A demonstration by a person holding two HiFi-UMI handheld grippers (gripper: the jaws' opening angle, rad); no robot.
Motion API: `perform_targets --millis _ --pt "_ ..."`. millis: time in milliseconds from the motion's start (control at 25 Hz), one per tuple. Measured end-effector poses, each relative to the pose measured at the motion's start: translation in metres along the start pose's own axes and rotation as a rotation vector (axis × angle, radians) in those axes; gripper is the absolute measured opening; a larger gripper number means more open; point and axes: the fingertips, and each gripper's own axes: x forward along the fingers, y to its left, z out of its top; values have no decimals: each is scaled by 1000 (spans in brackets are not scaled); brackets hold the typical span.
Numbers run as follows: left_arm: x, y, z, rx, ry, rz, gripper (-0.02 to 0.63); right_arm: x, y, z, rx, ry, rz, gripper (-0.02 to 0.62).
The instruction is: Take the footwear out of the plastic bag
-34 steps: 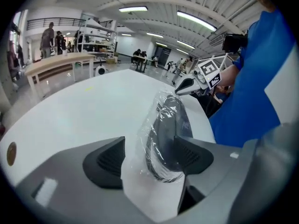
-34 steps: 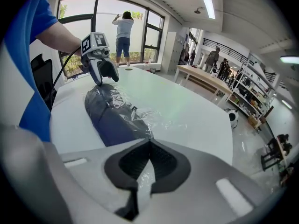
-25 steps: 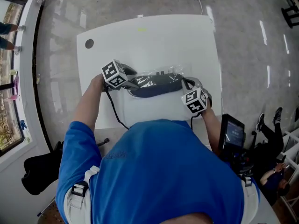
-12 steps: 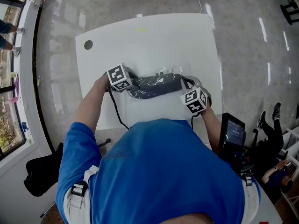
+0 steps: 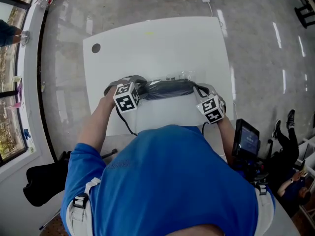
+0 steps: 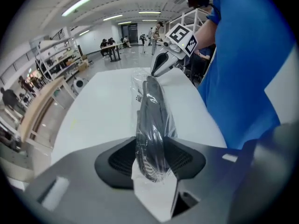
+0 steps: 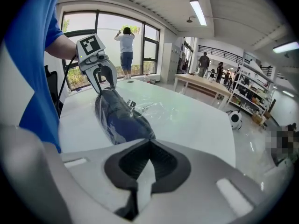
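Jaws of the left gripper [image 6: 152, 158] are closing on one end of the shoe [image 6: 150, 120], and their dark pads [image 6: 122, 160] meet the clear plastic on both sides of it. Those of the right gripper [image 7: 148, 143] are pressed together, pinching a thin fold of the bag [image 7: 152, 107] at its other end, just past the shoe's tip. The shoe is dark blue-grey and sits wholly inside the bag, stretching straight from one gripper to the other. It lies across the near half of the table [image 5: 157, 43], roughly parallel to the table's near edge; whether it rests on the table or hangs just above it I cannot tell. Loose plastic spreads from the bag toward the table's middle, with a little black print showing on it. The left gripper is over the table's near left part and the right one over its near right part. A dark round spot [image 5: 96, 47] marks the table's far left corner, and a faint yellow mark [image 5: 149, 32] lies close to its far edge. A black cable [image 5: 124, 123] drops from the left gripper past the table's near edge, which is covered by the person's blue shirt [image 5: 162, 181].
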Motion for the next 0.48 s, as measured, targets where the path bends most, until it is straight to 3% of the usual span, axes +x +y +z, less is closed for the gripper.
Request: perform_targets --millis 280,480 --pt "-4 -4 0 139 8 201 190 -12 7 -10 -13 -57 164 18" --pt "-5 -12 -1 225 16 317 187 -18 0 -17 -34 -87 187 32"
